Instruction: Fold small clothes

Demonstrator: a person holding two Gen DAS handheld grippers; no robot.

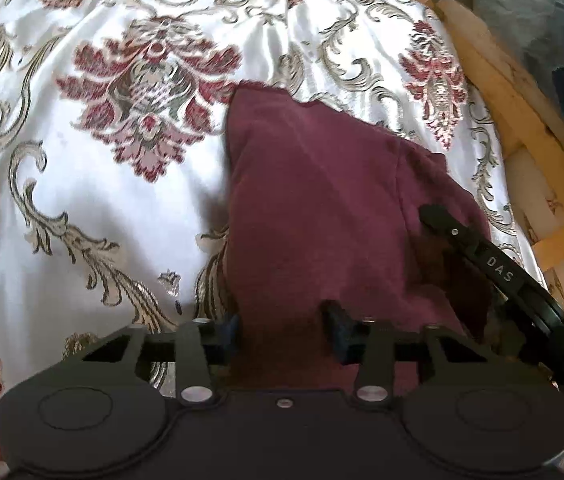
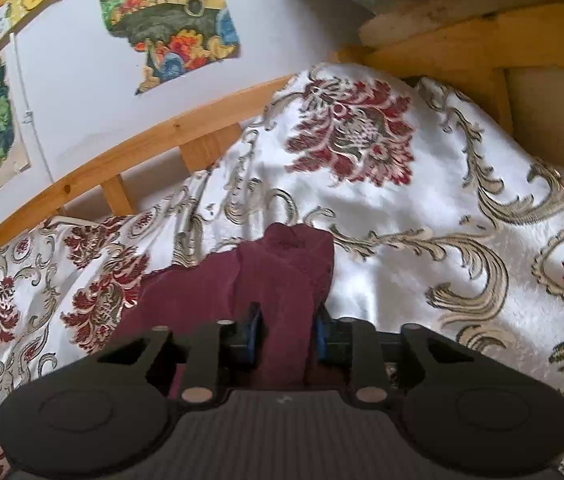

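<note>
A small maroon garment (image 1: 314, 200) lies partly lifted over a white bedspread with red and gold flowers (image 1: 81, 184). My left gripper (image 1: 282, 332) has its fingers around the garment's near edge and is shut on it. The right gripper's body (image 1: 494, 264) shows at the garment's right side in the left wrist view. In the right wrist view, my right gripper (image 2: 286, 336) is shut on a bunched fold of the maroon garment (image 2: 282, 264), which rises between its blue pads (image 2: 251, 336).
A wooden bed frame (image 1: 522, 128) runs along the bedspread's far and right edges. A wall with colourful cartoon pictures (image 2: 169, 20) stands behind the bed rail (image 2: 121, 156). A grey bundle (image 1: 542, 12) lies beyond the frame.
</note>
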